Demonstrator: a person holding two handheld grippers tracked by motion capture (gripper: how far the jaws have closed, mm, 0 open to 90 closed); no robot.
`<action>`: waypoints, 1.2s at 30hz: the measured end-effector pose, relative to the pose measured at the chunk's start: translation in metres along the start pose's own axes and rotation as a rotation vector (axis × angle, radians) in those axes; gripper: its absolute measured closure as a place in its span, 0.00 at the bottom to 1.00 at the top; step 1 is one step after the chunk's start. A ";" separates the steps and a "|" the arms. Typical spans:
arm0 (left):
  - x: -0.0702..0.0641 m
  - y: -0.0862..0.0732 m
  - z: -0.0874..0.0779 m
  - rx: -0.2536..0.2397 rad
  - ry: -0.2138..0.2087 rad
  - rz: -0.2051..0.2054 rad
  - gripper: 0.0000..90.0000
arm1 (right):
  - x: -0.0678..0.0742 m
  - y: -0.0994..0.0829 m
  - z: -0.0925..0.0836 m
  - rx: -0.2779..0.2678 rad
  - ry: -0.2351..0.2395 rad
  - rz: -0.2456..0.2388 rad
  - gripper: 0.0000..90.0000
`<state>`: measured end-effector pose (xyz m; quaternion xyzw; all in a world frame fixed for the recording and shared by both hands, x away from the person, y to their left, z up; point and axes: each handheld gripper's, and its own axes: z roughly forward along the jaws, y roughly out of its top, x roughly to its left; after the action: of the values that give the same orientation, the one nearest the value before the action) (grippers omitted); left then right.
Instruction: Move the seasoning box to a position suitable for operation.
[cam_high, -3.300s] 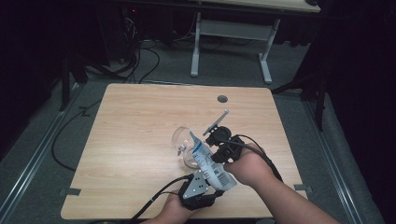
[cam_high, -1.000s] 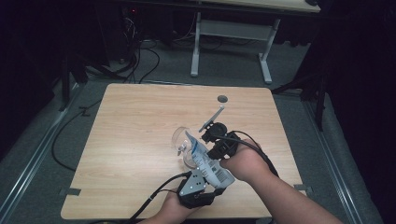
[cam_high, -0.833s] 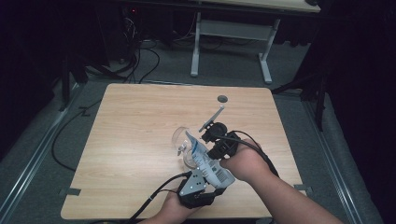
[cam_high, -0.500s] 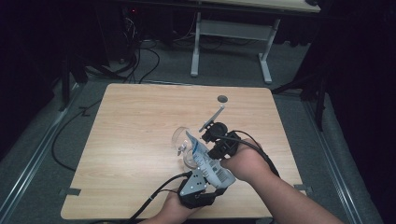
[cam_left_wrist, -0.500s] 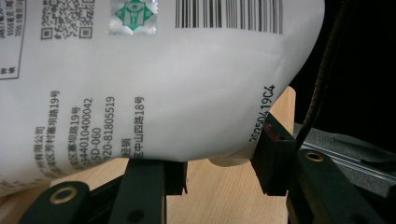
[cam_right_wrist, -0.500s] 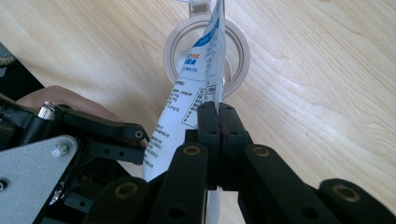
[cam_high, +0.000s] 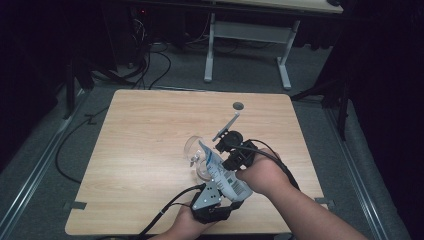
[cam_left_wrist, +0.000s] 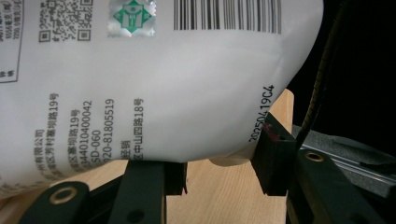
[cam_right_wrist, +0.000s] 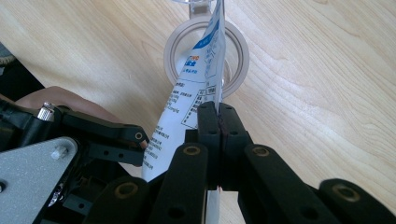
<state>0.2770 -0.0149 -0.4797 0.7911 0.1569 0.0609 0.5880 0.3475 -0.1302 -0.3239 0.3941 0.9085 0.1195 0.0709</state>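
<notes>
Behind pouch (cam_right_wrist: 205, 70), clear jar (cam_right_wrist: 205, 56) mouth.

Place: I work in a lab or recording room, dark around the edges.
Desk: my light wooden desk (cam_high: 150, 150) with rounded corners and a round cable hole (cam_high: 238, 106) near its far edge.
Floor: grey carpet (cam_high: 60, 200), with black cables (cam_high: 145, 70) trailing loosely across it.
Beyond: a second desk on a white metal frame (cam_high: 250, 37), with dark equipment (cam_high: 135, 25) beside it.
Lighting: bright over my desk, black elsewhere.
</notes>
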 end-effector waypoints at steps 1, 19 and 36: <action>0.000 0.000 0.000 0.000 0.000 0.001 0.68 | 0.000 0.000 0.000 -0.001 0.000 0.000 1.00; 0.000 0.000 0.000 -0.001 0.002 0.002 0.68 | 0.001 0.001 0.002 -0.002 0.001 0.000 1.00; 0.000 0.003 0.003 -0.005 -0.003 0.001 0.68 | -0.001 0.000 0.000 -0.002 -0.010 -0.003 1.00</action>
<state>0.2783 -0.0183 -0.4780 0.7897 0.1557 0.0605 0.5903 0.3482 -0.1304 -0.3236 0.3933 0.9086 0.1185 0.0760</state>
